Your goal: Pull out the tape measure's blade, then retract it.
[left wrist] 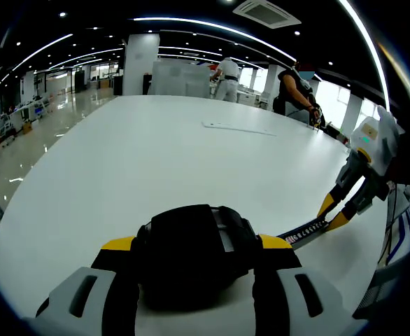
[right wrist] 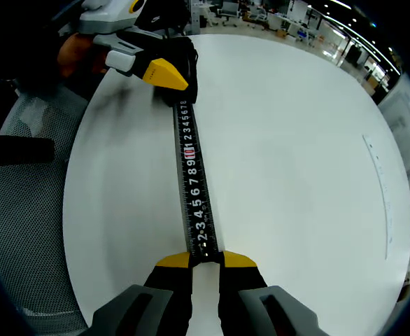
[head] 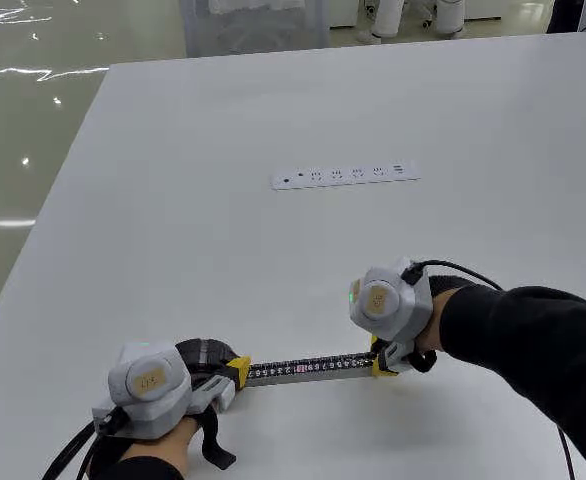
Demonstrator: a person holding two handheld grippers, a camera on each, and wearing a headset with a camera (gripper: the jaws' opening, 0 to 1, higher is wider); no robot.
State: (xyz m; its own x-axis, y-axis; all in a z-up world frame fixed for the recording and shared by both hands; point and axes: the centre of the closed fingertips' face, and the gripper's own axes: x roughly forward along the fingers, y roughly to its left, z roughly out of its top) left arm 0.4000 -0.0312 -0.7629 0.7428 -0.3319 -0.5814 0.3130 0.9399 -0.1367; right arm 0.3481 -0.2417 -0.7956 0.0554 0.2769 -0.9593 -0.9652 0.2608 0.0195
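Head view: high, looking down over table [head: 273,100]. Gripper views: low, close, facing each other along blade [right wrist: 193,189]; all share blade.

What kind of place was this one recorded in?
Probably a large open lab or workshop hall: a big white table with a power strip on it, a glossy floor beside it, long ceiling light strips, and other people standing beyond the table's far end.

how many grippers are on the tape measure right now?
2. The left gripper clamps the tape measure case. The right gripper pinches the tip of the pulled-out blade, to the right of the case in the head view.
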